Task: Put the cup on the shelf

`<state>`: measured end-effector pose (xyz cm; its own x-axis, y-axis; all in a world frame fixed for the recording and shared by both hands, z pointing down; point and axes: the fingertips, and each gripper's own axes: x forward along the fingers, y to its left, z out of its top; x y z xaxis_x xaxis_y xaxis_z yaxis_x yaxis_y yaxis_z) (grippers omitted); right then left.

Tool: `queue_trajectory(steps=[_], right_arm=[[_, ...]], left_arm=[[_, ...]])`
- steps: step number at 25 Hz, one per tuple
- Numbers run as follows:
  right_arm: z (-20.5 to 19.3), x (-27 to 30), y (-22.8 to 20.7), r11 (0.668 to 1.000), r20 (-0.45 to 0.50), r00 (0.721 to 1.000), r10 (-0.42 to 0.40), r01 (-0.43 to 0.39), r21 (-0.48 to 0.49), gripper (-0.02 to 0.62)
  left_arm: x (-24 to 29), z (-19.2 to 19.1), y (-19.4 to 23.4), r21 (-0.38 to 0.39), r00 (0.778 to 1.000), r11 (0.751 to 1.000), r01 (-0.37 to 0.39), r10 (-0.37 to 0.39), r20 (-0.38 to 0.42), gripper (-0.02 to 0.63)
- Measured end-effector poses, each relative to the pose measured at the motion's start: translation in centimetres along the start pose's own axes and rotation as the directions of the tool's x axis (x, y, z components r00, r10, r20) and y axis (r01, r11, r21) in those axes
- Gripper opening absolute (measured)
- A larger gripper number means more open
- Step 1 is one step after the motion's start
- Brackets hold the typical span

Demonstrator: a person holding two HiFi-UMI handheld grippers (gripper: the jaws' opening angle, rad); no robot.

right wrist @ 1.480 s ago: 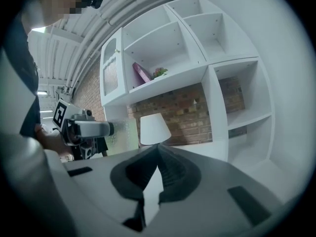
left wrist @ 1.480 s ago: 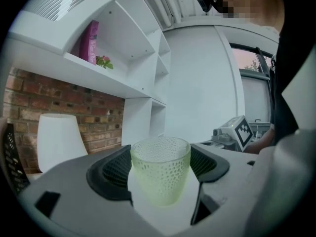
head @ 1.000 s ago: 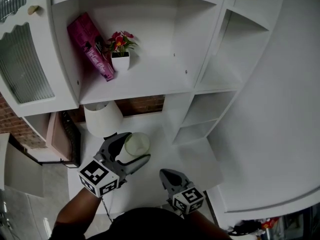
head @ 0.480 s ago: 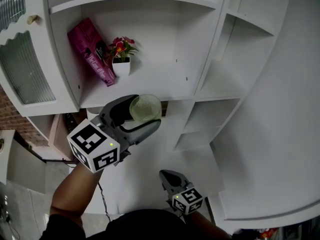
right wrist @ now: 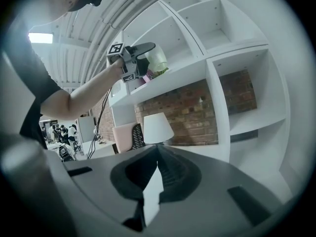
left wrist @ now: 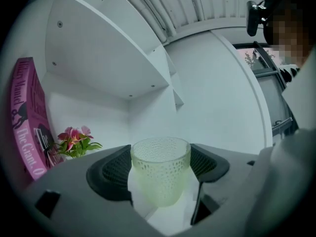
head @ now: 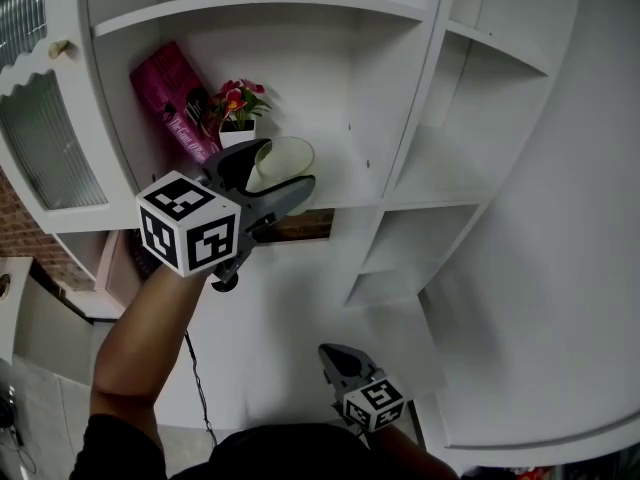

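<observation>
A pale green dimpled glass cup is held upright between the jaws of my left gripper, which is shut on it. The cup is raised to the level of the white shelf, near its front edge, just right of the small flower pot. In the right gripper view the cup shows high at the shelf unit. My right gripper hangs low near my body, jaws shut on nothing.
A pink book leans at the shelf's left, beside the potted flowers. White cubby compartments stand to the right. A white lamp shade and a brick wall sit below the shelf.
My left gripper has lifted the cup from low over the white desk up and slightly forward to the flower shelf's front edge. The right gripper has stayed put.
</observation>
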<state>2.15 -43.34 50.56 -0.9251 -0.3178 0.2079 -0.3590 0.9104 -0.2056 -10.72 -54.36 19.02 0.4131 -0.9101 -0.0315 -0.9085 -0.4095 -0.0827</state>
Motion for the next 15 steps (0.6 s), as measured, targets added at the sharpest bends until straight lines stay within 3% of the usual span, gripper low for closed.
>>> queue_trajectory(steps=[15], right_arm=[[0.0, -1.3, -0.9, 1.0, 0.014, 1.0, -0.011, 0.01, 0.024, 0.005]], left_arm=[[6.2, -0.5, 3.7, 0.001, 0.993, 0.997, -0.075, 0.075, -0.093, 0.367]])
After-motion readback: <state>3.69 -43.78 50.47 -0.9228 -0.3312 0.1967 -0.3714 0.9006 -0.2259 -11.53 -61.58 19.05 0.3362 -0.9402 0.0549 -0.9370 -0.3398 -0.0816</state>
